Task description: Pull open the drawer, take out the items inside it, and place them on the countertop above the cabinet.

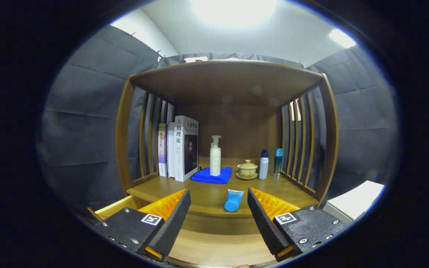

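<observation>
My gripper (pixel 219 203) is open, its two fingers spread wide with nothing between them. Just ahead of the fingers a blue tube (pixel 233 200) lies on the wooden countertop (pixel 207 193) of the cabinet, near its front edge. Below the countertop the drawer (pixel 218 249) is pulled out toward me; I see its wooden bottom and left side wall, and the part of its inside that shows is bare.
Further back on the countertop stand several books (pixel 179 149), a white pump bottle (pixel 215 156) on a folded blue cloth (pixel 211 175), a lidded tea bowl (pixel 247 169), a white bottle (pixel 263 164) and a teal bottle (pixel 277 162). Slatted side walls and a wooden roof enclose the shelf. A white box (pixel 356 203) sits right of the cabinet.
</observation>
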`<state>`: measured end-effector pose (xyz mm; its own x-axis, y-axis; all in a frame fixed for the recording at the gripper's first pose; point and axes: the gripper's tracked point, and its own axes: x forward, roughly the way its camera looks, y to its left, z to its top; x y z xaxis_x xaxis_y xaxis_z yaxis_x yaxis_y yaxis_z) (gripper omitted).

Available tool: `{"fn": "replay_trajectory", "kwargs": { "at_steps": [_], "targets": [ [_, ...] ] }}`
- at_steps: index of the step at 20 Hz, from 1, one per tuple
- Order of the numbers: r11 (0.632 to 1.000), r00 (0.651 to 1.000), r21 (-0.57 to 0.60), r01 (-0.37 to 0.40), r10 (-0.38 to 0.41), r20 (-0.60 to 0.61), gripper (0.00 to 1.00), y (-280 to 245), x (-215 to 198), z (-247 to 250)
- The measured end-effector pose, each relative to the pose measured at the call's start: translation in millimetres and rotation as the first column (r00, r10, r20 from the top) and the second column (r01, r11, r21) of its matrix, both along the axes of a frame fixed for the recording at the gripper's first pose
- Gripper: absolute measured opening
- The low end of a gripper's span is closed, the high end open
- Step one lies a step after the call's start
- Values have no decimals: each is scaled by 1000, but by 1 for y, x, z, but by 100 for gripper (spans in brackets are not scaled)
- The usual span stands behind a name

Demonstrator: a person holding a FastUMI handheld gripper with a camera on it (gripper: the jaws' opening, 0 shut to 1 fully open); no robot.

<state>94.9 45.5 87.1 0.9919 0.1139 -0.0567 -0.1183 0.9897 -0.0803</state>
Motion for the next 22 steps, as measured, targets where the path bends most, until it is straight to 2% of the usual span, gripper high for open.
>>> {"fn": "replay_trajectory", "kwargs": {
  "at_steps": [11,19,22],
  "targets": [
    [1000,998,2,-31,31,54,94,4,-73,-16],
    [998,999,50,-32,32,14,94,4,-112,-56],
    [998,999,20,-53,54,-3,94,5,-122,-73]
  ]
}}
